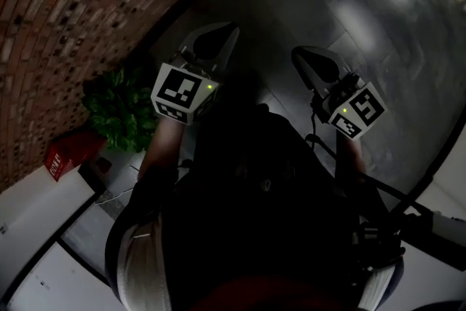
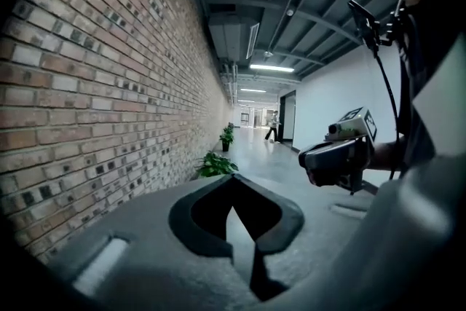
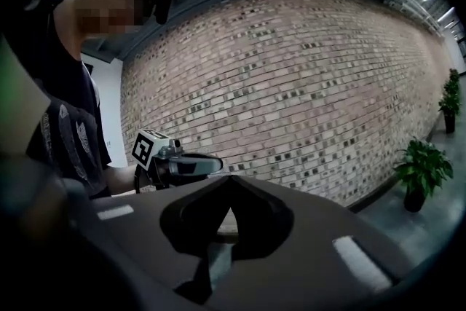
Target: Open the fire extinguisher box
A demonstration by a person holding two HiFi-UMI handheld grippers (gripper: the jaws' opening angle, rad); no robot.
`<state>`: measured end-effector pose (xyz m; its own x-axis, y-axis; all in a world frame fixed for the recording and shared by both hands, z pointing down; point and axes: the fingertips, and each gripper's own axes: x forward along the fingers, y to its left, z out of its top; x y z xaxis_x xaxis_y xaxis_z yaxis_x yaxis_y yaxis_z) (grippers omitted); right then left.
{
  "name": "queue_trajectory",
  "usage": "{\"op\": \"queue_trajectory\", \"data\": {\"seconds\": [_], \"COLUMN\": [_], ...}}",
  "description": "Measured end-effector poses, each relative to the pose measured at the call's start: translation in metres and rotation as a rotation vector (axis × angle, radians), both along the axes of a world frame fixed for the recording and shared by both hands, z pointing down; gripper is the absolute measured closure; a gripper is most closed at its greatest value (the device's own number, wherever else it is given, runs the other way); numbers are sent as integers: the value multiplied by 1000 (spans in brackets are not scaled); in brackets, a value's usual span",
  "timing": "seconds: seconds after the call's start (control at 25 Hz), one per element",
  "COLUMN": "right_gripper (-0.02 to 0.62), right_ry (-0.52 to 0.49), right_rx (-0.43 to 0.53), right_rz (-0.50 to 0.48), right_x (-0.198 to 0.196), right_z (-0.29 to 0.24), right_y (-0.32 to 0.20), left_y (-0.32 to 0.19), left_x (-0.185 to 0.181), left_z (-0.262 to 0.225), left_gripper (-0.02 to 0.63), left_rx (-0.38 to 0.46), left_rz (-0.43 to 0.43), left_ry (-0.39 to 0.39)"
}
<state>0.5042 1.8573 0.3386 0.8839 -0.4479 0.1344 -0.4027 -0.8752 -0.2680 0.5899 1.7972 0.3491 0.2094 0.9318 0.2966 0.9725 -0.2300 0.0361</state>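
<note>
Holding my left gripper (image 2: 231, 180) and right gripper (image 3: 229, 180) out side by side above the grey floor (image 1: 378, 18), I have both pairs of jaws closed tip to tip with nothing between them. The red fire extinguisher box (image 1: 69, 154) sits at the foot of the brick wall (image 1: 65, 4), just beside a leafy plant (image 1: 120, 113), off to my left and well apart from both grippers.
</note>
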Motion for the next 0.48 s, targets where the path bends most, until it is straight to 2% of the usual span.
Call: {"op": "queue_trajectory", "data": {"seconds": [0.12, 0.32, 0.48], "right_gripper": [597, 597, 597], "right_ry": [7, 45, 31], "right_rx": [-12, -15, 35], "right_rz": [-77, -243, -398], "right_x": [45, 105, 146], "right_z": [1, -8, -11], "right_y": [-21, -74, -112], "left_y": [-35, -110, -164], "left_x": [35, 87, 112], "left_z": [3, 4, -1], "left_gripper": [604, 604, 604], "left_rx": [-10, -12, 1], "left_rz": [-98, -309, -483], "left_ry": [-2, 9, 10]}}
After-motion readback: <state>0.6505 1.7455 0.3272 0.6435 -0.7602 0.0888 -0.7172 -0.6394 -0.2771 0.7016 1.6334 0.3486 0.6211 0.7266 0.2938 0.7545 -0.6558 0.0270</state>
